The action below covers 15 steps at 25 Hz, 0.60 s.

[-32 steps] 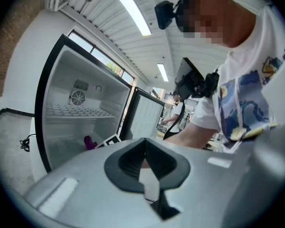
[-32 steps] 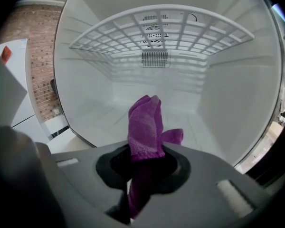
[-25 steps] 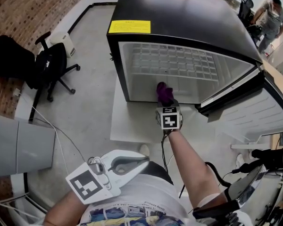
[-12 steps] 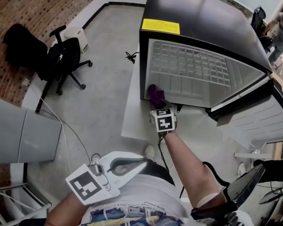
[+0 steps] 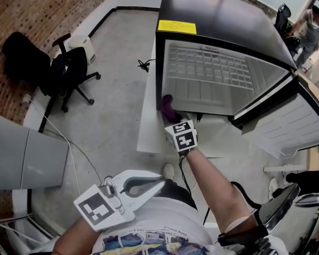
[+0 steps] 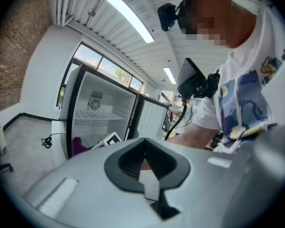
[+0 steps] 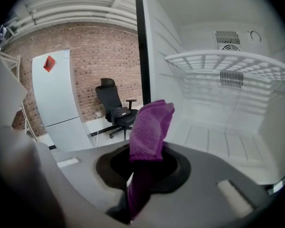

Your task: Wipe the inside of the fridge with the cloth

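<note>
The black fridge [image 5: 218, 15] stands open, showing its white inside and a wire shelf [image 5: 212, 68]. My right gripper [image 5: 171, 115] is shut on the purple cloth [image 5: 167, 106] and holds it at the lower left corner of the opening, by the left wall. In the right gripper view the cloth [image 7: 149, 127] sticks up out of the jaws, with the wire shelf [image 7: 228, 61] and fridge floor [image 7: 223, 141] beyond. My left gripper [image 5: 160, 181] hangs low by my torso, jaws together and holding nothing. From there the fridge [image 6: 99, 113] and cloth [image 6: 78, 145] show far off.
The fridge door [image 5: 287, 126] swings out to the right. The fridge rests on a white platform [image 5: 149, 126]. A black office chair [image 5: 69, 70] stands left by the brick wall, a grey cabinet [image 5: 21, 158] nearer. A cable [image 5: 143, 64] lies on the floor. A person [image 5: 311, 20] stands back right.
My right gripper has carried the cloth leftward along the bottom of the fridge opening, from nearer the middle to the left corner. The left gripper has stayed put.
</note>
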Each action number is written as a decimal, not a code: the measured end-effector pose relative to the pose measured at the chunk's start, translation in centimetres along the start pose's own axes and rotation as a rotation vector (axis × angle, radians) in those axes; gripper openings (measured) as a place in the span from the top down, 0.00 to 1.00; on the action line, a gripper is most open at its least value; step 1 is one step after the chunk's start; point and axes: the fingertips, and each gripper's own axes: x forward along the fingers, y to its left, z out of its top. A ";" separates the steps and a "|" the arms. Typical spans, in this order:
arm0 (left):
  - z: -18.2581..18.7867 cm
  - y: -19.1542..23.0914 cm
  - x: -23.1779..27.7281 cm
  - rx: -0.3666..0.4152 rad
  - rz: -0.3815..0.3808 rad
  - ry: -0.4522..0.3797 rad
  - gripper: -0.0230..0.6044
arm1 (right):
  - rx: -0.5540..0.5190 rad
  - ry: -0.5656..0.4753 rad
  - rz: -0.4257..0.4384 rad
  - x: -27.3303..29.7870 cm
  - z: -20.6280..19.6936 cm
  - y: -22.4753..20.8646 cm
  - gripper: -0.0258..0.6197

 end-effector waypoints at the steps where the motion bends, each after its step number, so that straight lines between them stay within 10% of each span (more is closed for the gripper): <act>1: -0.2 -0.2 -0.1 0.001 -0.005 0.004 0.96 | -0.005 -0.005 -0.003 -0.7 0.2 0.1 0.88; 15: -1.5 -3.9 -2.3 0.106 -0.116 -0.008 0.96 | -0.039 -0.076 -0.191 -17.5 0.4 1.8 0.88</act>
